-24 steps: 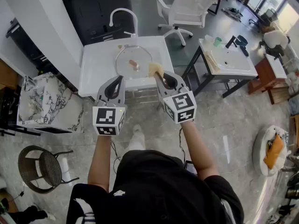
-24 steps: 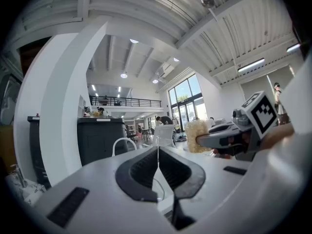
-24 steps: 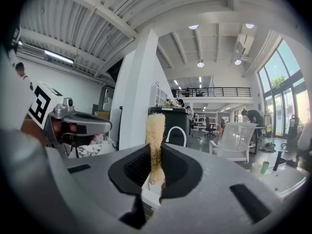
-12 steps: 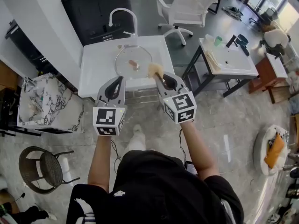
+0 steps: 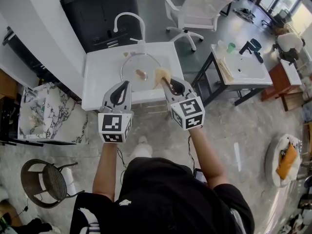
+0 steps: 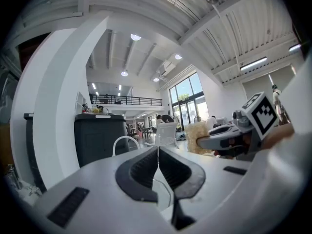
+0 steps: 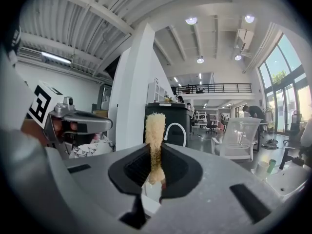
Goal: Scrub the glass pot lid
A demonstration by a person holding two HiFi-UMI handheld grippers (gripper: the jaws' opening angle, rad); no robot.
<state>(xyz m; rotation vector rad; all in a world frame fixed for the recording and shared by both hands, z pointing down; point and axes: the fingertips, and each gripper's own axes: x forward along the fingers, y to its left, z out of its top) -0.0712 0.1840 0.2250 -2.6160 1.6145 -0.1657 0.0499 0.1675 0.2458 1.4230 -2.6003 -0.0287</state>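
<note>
The round glass pot lid [image 5: 139, 70] lies flat in the white sink basin [image 5: 100, 77], its knob [image 5: 141, 74] near the middle. My right gripper [image 5: 165, 83] is shut on a yellow fibrous sponge [image 5: 160, 75], which hangs over the lid's near right edge. In the right gripper view the sponge [image 7: 155, 133] stands upright between the pads of the right gripper [image 7: 154, 160]. My left gripper [image 5: 125, 86] hovers at the basin's front edge, left of the lid. Its jaws [image 6: 157, 155] are shut with nothing between them. The right gripper [image 6: 229, 136] and sponge [image 6: 198, 137] show beside it.
A curved white faucet [image 5: 128, 19] rises behind the basin, before a black cabinet [image 5: 100, 6]. A white office chair [image 5: 197, 9] and a side table [image 5: 243, 65] with cups stand to the right. A marble-patterned counter [image 5: 41, 113] and a round stool [image 5: 41, 177] are left.
The sink and lid sit a little nearer in the head view. Both grippers keep their pose, and the sponge now overlaps the lid's near right rim.
</note>
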